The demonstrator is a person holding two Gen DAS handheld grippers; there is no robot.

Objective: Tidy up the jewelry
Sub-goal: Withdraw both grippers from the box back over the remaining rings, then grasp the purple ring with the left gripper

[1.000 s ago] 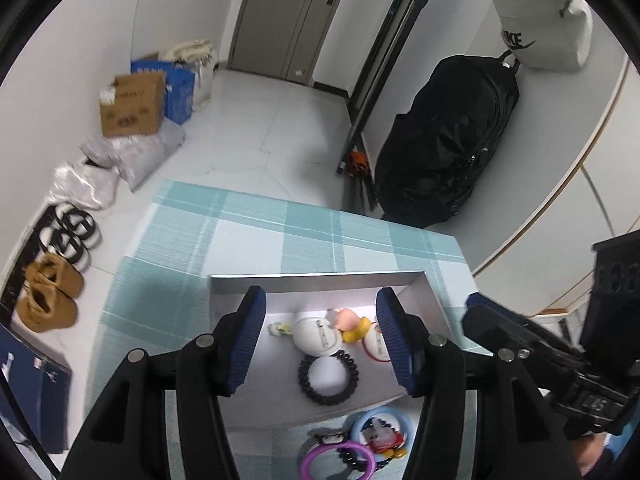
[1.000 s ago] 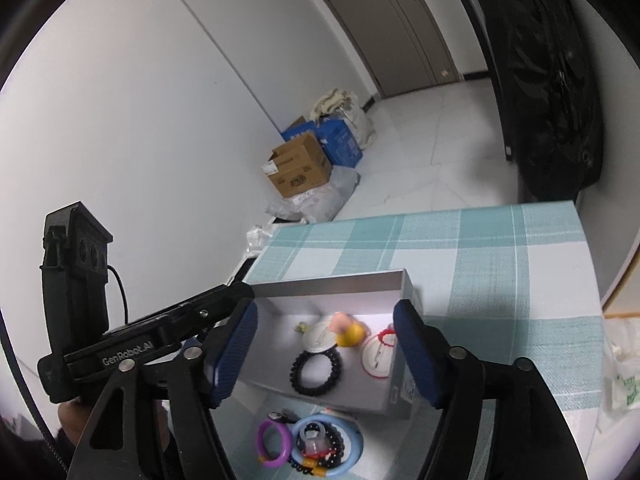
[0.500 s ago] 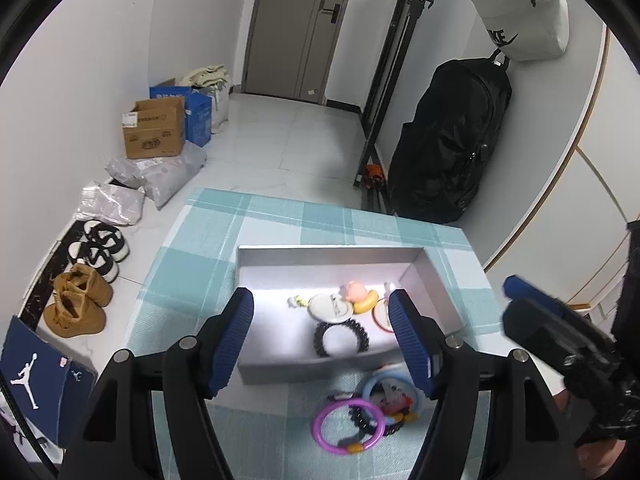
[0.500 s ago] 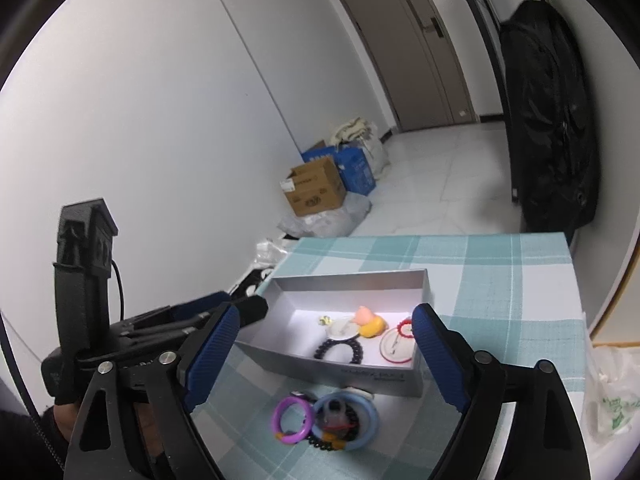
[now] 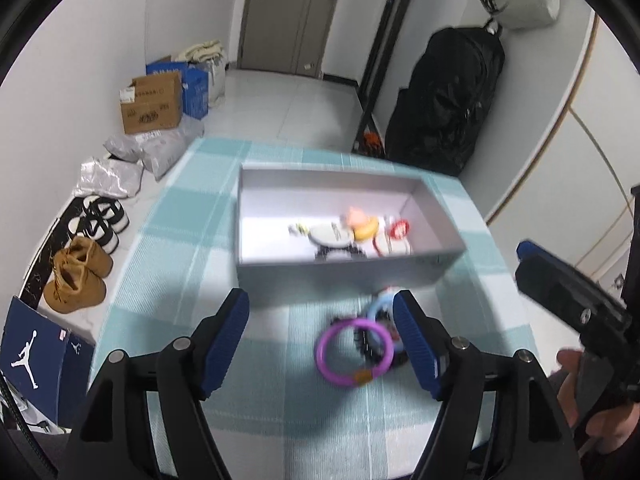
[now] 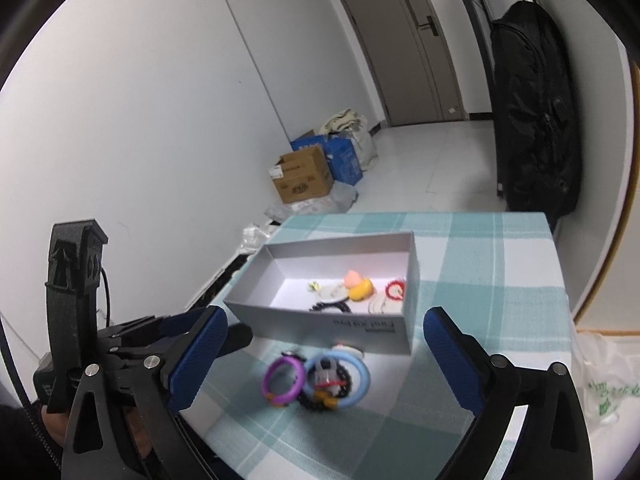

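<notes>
Pulled back from the grey box [image 5: 348,268], both grippers: left gripper [image 5: 322,346] and right gripper [image 6: 326,364] opening wider, nothing between jaws.

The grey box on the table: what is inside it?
Inside the grey box lie a red bracelet, a black beaded bracelet, a pink and yellow toy and white pieces. The near wall covers part of its floor.

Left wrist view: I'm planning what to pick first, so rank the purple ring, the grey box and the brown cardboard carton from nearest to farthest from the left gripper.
1. Purple ring: on the checked cloth, just beyond the opening left gripper, toward its right finger.
2. Grey box: farther up the table, jewelry inside.
3. Brown cardboard carton: on the floor, far left, beyond the table.
</notes>
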